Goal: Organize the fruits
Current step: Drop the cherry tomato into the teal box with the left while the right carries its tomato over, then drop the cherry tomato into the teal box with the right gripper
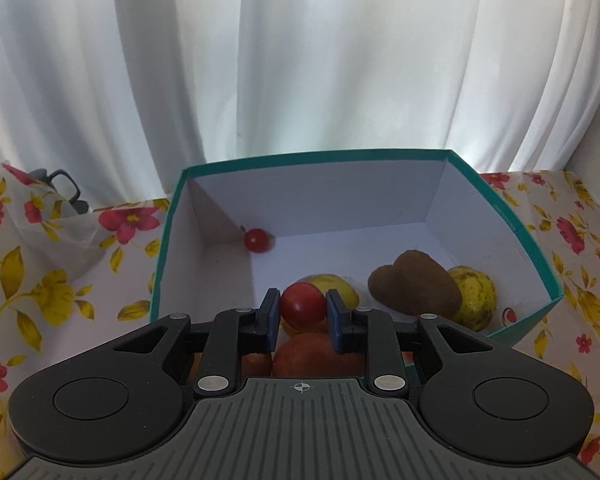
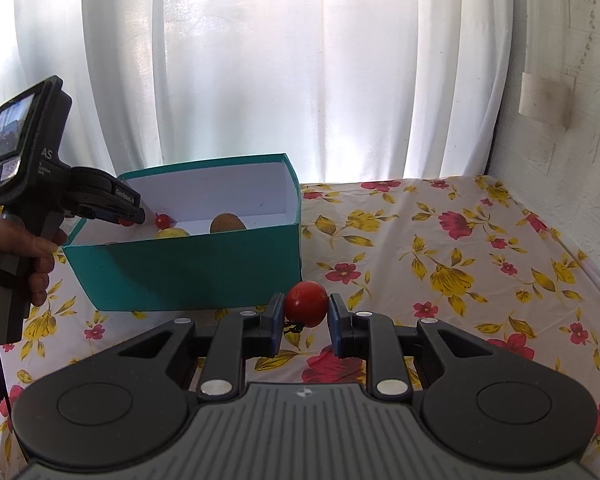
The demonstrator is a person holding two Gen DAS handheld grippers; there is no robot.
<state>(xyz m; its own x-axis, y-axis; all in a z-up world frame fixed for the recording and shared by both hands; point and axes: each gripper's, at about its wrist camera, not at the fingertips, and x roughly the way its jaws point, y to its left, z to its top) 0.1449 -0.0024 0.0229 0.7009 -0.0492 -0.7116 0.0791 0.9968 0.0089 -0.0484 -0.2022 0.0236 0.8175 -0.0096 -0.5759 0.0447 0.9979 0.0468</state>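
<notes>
My left gripper (image 1: 302, 312) is shut on a small red tomato (image 1: 303, 306) and hangs over the near part of the teal box (image 1: 516, 224). Inside the box lie another small tomato (image 1: 256, 240) in the far left corner, a brown kiwi (image 1: 416, 286), two yellow-green fruits (image 1: 474, 296) and an orange fruit (image 1: 312, 354) under the fingers. My right gripper (image 2: 305, 314) is shut on a red tomato (image 2: 306, 302) above the tablecloth, in front of the box's (image 2: 188, 268) right corner. In the right wrist view the left gripper (image 2: 134, 216) reaches over the box's left rim.
A flowered cloth (image 2: 460, 248) covers the table, and white curtains (image 2: 260, 60) hang behind it. A plastic bag (image 1: 40, 220) with a dark object lies left of the box. A white wall (image 2: 572, 120) borders the table's right side. A person's hand (image 2: 24, 252) holds the left gripper's handle.
</notes>
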